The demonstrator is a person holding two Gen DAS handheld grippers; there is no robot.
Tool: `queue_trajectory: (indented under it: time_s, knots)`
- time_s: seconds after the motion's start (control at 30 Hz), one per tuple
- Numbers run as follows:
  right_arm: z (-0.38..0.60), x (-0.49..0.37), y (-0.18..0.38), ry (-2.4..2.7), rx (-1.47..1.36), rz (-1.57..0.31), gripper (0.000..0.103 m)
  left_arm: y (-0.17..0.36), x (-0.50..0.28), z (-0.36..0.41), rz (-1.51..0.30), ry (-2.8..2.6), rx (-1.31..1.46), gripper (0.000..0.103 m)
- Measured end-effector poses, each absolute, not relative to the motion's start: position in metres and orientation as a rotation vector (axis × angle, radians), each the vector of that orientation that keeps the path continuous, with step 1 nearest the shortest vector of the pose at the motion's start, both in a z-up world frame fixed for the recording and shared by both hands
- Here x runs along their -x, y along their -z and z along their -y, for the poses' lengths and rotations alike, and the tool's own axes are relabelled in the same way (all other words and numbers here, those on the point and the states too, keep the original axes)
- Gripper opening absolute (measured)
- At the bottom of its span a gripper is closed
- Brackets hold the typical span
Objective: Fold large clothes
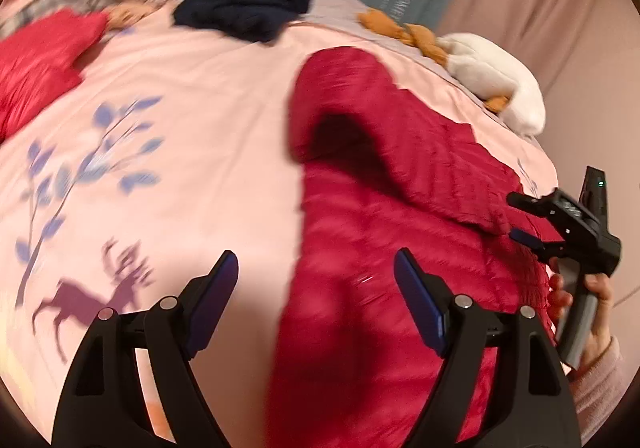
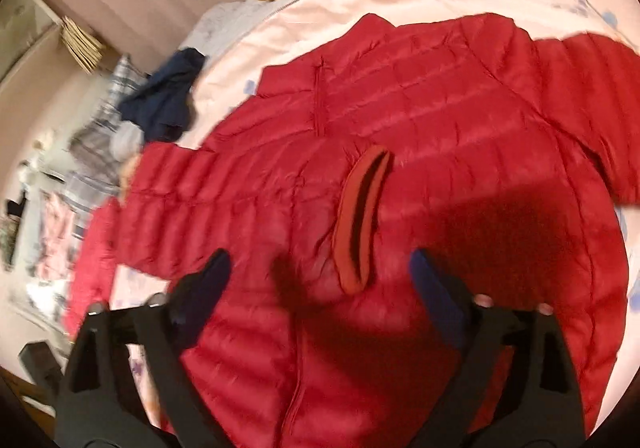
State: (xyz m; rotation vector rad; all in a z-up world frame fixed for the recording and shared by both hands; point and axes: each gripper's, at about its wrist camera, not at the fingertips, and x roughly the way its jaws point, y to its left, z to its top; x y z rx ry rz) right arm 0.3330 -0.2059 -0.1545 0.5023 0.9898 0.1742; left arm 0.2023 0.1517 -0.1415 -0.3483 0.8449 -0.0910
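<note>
A red quilted puffer jacket (image 2: 420, 120) lies spread on the pink bed cover, its collar (image 2: 362, 220) near the middle and its sleeves out to both sides. My right gripper (image 2: 320, 268) is open and empty, hovering over the collar area. My left gripper (image 1: 316, 276) is open and empty, above the jacket's left edge (image 1: 360, 248) where it meets the bed cover. The right gripper also shows in the left wrist view (image 1: 532, 220), held by a hand at the jacket's right side.
The pink bed cover (image 1: 180, 128) has a blue leaf and deer print. A dark navy garment (image 1: 240, 4) and plaid cloth lie at the far end. A white and orange plush toy (image 1: 492, 72) lies at the bed's edge. Another red piece (image 1: 40, 52) is at the far left.
</note>
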Motion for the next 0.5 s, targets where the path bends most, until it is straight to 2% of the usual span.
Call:
queue_trajectory:
  time_s: [0.07, 0.1, 0.13, 0.17, 0.23, 0.5]
  knots:
    - [0.199, -0.342, 0.16, -0.133, -0.426, -1.005, 0.053, 0.147, -0.196, -0.165, -0.851, 0.077, 0.381, 0.081]
    - [0.195, -0.346, 0.162, -0.113, -0.39, -1.021, 0.029, 0.149, -0.195, -0.168, -0.854, 0.072, 0.388, 0.081]
    - [0.192, -0.349, 0.162, -0.108, -0.368, -1.023, 0.02, 0.151, -0.193, -0.173, -0.857, 0.063, 0.403, 0.081]
    - [0.189, -0.35, 0.16, -0.103, -0.341, -1.015, 0.016, 0.153, -0.192, -0.177, -0.857, 0.06, 0.413, 0.081]
    - [0.182, -0.351, 0.149, -0.083, -0.265, -0.981, 0.013, 0.155, -0.192, -0.182, -0.859, 0.059, 0.426, 0.081]
    - [0.202, -0.346, 0.069, -0.03, -0.186, -0.762, 0.012, 0.159, -0.192, -0.185, -0.85, 0.081, 0.441, 0.081]
